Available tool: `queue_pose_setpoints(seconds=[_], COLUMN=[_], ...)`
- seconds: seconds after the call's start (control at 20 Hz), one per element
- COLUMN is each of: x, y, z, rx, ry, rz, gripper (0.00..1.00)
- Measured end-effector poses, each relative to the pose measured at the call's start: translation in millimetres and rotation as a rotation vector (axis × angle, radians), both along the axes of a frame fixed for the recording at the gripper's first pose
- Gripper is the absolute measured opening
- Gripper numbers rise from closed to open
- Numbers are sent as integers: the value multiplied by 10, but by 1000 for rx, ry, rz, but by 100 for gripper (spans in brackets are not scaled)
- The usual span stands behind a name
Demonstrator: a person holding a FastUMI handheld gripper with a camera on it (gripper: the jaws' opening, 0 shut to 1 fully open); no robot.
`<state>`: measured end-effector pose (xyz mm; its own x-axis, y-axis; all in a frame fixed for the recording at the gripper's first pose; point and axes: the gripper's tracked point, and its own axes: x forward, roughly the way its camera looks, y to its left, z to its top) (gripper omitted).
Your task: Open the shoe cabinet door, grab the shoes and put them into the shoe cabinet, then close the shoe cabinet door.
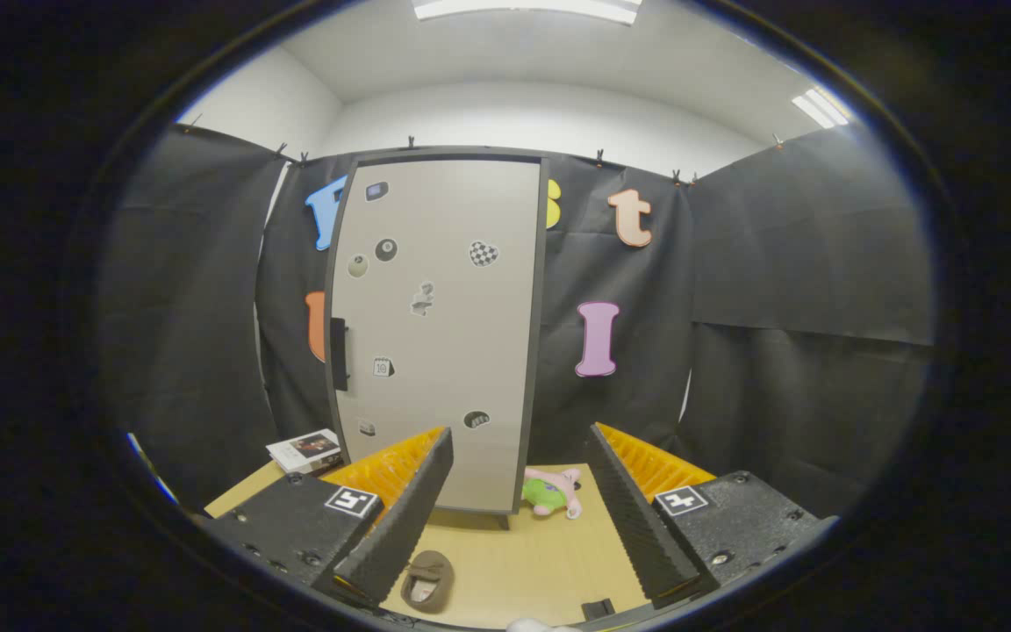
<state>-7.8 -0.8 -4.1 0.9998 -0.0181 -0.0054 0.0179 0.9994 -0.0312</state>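
The cabinet door [440,333] is shut, so opening it comes first. The claw [519,509] hangs open and empty. A shoe [427,581] lies near on the surface [523,562]. Next move: reach the far-left handle [340,354].

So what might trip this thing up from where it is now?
1. The cabinet door looks shut, and its dark handle sits at the far left edge; the open gripper may slip off it.
2. The brown shoe lies low between the fingers, so it could get nudged away.
3. The plush toy by the cabinet's foot might be mistaken for something to grab.
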Motion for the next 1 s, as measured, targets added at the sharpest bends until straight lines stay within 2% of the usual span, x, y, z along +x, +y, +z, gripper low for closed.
queue_pose_setpoints(seconds=[0.25,0.5,0.7,1.0], x=[23,232,589,1305], y=[64,288,719,1675], z=[-30,-80,-122,-146], rx=[10,30,35,87], ry=[10,20,25,35], rz=[0,-25,12,139], gripper=[100,100,100,100])
